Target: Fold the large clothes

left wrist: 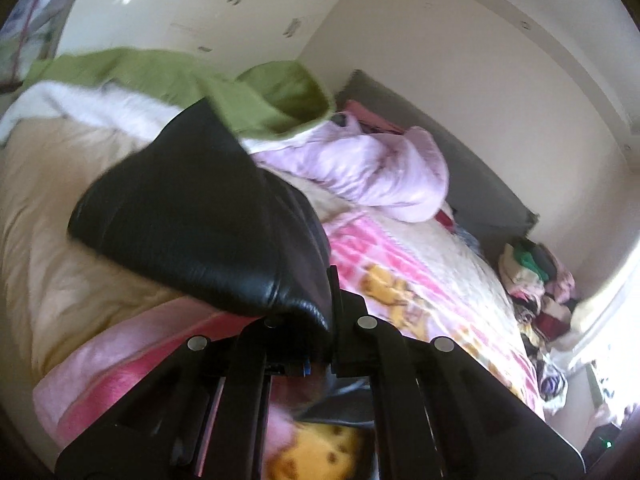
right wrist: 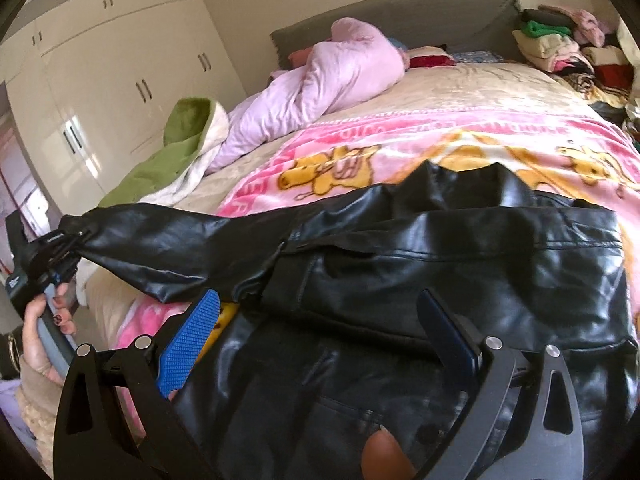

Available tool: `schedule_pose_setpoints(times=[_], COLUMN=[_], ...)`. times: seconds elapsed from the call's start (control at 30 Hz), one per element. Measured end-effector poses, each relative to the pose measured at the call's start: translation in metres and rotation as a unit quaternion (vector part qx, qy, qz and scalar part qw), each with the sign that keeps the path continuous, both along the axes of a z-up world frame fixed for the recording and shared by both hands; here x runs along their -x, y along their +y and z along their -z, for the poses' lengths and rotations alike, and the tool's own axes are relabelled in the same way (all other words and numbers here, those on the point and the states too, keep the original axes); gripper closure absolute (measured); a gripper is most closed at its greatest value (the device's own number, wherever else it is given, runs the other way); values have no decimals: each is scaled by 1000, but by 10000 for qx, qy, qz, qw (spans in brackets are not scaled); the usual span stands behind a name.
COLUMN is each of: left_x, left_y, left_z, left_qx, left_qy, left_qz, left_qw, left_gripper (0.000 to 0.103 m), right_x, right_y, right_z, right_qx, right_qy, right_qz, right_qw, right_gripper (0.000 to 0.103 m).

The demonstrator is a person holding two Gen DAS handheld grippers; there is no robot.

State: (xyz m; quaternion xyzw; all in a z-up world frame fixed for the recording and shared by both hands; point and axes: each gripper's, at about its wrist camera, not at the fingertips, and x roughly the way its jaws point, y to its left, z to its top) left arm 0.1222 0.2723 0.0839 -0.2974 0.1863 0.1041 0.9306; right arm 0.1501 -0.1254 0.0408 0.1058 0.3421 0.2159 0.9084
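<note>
A black leather jacket [right wrist: 460,264] lies on the pink cartoon blanket [right wrist: 360,152] on the bed. Its left sleeve [right wrist: 180,240] is stretched out to the left, above the bed. My left gripper [right wrist: 70,240] is shut on the sleeve's cuff; in the left wrist view the cuff [left wrist: 192,220] fills the space between the closed fingers of the left gripper [left wrist: 320,328]. My right gripper [right wrist: 320,316] is open, its blue pads [right wrist: 192,336] spread over the jacket's body, not gripping anything.
A pink quilt [right wrist: 320,84] and a green-and-white garment [right wrist: 176,152] lie on the bed's far left. A pile of clothes [right wrist: 560,44] sits at the bed's far right by the grey headboard [right wrist: 400,12]. White wardrobes [right wrist: 100,80] stand to the left.
</note>
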Motion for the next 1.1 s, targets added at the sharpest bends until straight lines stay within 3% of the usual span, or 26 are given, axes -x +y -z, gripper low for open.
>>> schedule_pose_setpoints(times=[0.33, 0.63, 0.9, 1.1], left_x=[-6, -12, -30, -38], left_y=[-75, -147, -214, -256], left_z=[-39, -55, -39, -5], left_qx=[-458, -815, -941, -1035], left_qy=[-147, -278, -118, 184], left_qz=[667, 1464, 2375, 3086], left_qw=[9966, 9855, 9667, 9454], left_gripper=[103, 103, 103, 103], right_x=[18, 30, 38, 47], right_y=[-57, -108, -153, -186], right_z=[-10, -20, -20, -5], right_qx=[-202, -213, -256, -362], right_qy=[-167, -243, -237, -47], right_qz=[301, 737, 1287, 1750], right_qw=[9992, 9968, 9911, 9839], right_gripper=[5, 5, 5, 5])
